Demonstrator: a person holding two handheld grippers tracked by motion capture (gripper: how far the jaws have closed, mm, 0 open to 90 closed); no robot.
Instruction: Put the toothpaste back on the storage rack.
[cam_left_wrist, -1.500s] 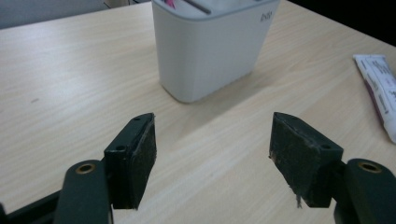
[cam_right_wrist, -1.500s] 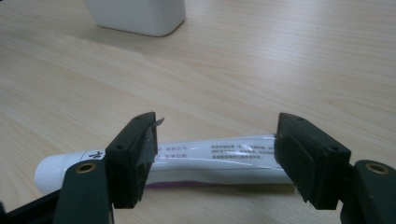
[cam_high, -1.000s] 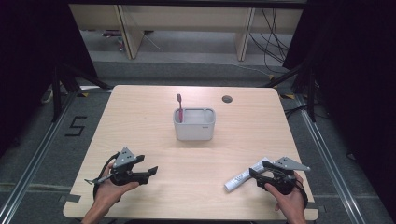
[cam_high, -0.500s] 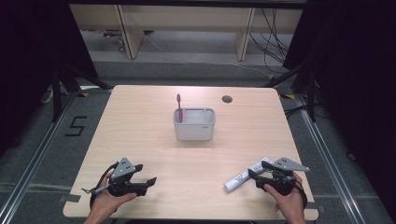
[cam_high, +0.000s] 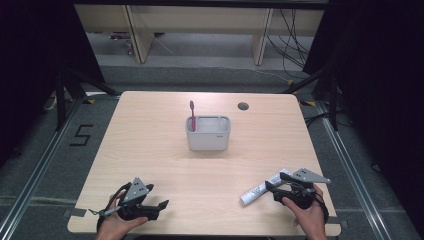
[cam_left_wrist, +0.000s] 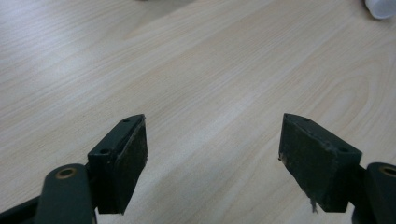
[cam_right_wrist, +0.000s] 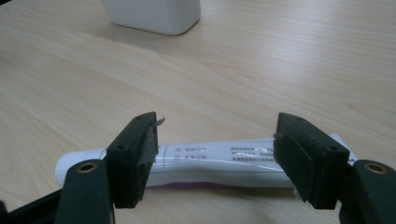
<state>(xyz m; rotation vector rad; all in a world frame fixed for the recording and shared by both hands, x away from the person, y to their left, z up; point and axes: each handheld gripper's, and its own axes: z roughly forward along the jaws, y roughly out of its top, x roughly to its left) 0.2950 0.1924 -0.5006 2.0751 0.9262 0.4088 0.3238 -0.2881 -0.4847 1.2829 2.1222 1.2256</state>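
High view: a white toothpaste tube (cam_high: 260, 188) lies on the tabletop (cam_high: 210, 170) at the right gripper (cam_high: 274, 188); a holder (cam_high: 208, 133) stands mid-table. Left gripper (cam_left_wrist: 212, 158) view: jaws have just been opening, nothing between them. Right gripper view: jaws spread astride the tube, not pressing. Pickup seems underway; next comes closing.

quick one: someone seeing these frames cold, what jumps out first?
Probably the white holder standing mid-table with a red toothbrush upright in its left end. Next, the white toothpaste tube lying flat near the table's front right, crosswise between the right gripper's open jaws. The left gripper, at front left, has open jaws over bare wood.
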